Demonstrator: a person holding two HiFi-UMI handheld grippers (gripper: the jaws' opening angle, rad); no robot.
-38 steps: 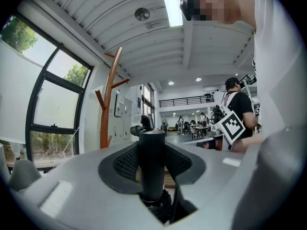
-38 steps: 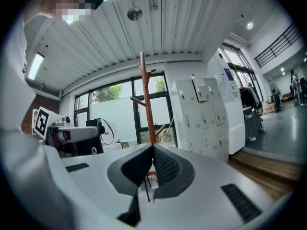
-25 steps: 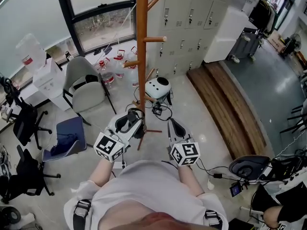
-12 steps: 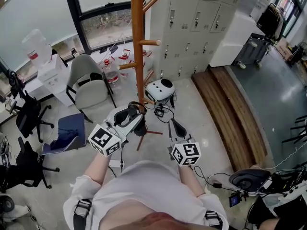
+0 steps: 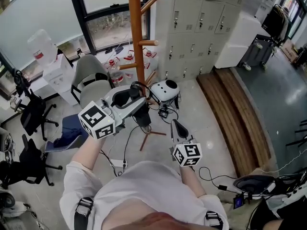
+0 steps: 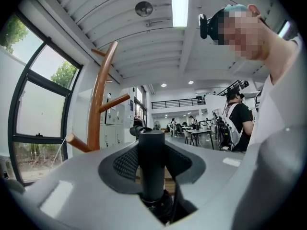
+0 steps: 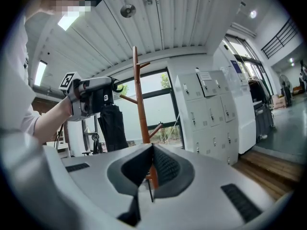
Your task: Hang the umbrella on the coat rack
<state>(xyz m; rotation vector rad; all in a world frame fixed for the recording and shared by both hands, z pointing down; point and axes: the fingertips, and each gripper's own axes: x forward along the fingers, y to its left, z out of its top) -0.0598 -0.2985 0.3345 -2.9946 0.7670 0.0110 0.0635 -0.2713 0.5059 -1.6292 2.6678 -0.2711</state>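
A person, seen from above, holds 2 grippers out level toward a wooden coat rack [image 5: 136, 37] with angled pegs. Each gripper carries a marker cube [image 5: 96, 120] printed with black-and-white squares, which are patterns, not words. From the right gripper view, a small white mark [image 7: 106, 98] shows on the side of the left gripper. That mark and the tags on the grey lockers [image 5: 201, 13] behind the rack are too small to read.

The left tongs [image 5: 135, 97] are clamped on the black handle of the umbrella [image 6: 152, 150]. The handle stands upright between the 2 pads and keeps them fairly wide apart. The folded black canopy hangs straight down below the left tongs, beside the rack's post and not yet on a peg.

The right tongs [image 5: 176, 125] sit lower and nearer the person. Their jaws are closed, pad against pad, with nothing between them.
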